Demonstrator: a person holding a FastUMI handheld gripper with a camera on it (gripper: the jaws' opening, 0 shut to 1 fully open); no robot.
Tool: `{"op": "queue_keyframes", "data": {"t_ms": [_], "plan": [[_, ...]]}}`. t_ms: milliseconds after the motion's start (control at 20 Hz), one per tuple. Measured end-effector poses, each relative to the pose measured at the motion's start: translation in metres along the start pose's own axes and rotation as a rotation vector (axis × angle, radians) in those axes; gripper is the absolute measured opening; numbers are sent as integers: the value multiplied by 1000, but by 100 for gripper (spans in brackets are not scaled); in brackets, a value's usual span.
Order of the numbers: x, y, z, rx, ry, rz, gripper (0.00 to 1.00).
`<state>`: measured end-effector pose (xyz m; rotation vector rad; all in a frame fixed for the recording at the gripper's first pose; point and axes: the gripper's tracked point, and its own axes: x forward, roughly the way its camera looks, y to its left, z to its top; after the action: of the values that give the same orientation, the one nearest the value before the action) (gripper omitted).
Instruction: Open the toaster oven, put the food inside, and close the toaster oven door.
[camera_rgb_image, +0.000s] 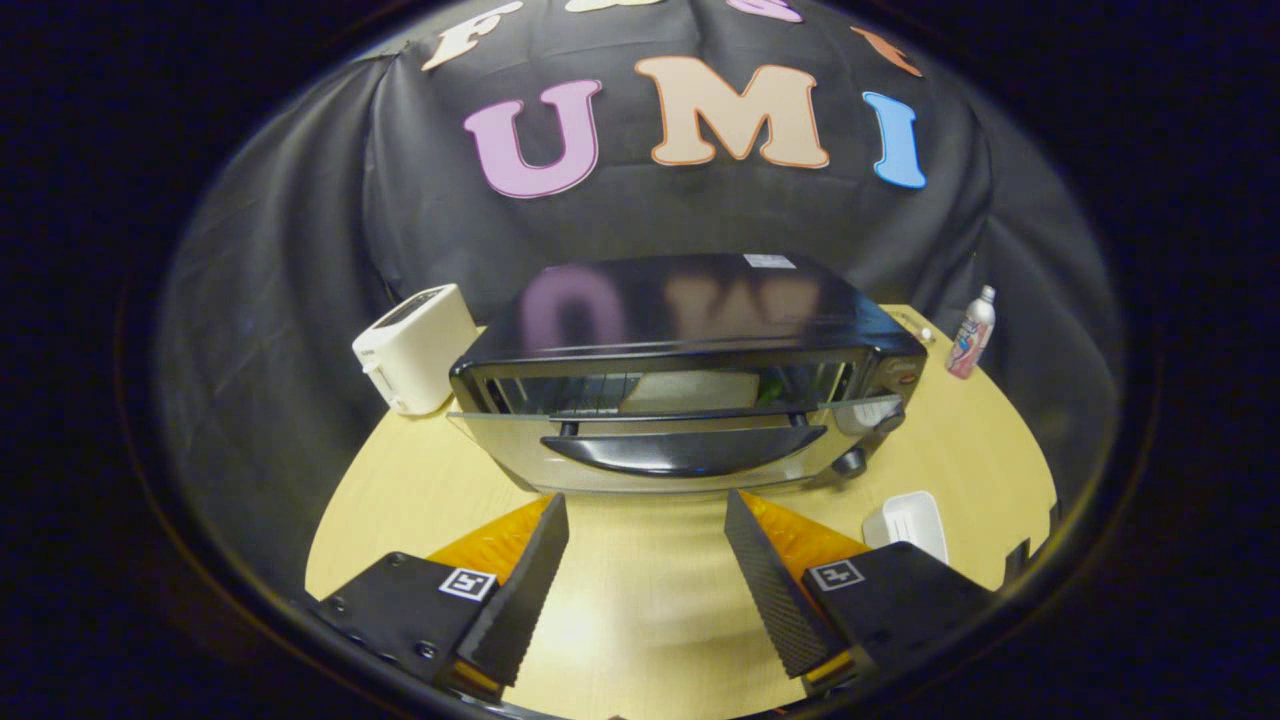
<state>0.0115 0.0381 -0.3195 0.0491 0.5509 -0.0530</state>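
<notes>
Dim booth with light falling from above and in front: a soft bright patch glares on the pale counter between the spread fingers of the empty tool. The glossy toaster oven top mirrors the wall. Fisheye bending curves the counter edges; focus softens and darkens outward.

Gripper: fingers spread, bare table between. Ahead: oven, door part-open, blocking. Flanks: toaster left; tray, bottle right.
</notes>
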Motion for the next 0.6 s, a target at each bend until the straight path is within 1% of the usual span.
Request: {"op": "queue_keyframes", "data": {"t_ms": [350,500,600], "plan": [[8,-16,28,33,-56,-24,97],[2,-21,41,10,-74,-34,97],[-5,-19,58,-16,-103,-27,97]]}}
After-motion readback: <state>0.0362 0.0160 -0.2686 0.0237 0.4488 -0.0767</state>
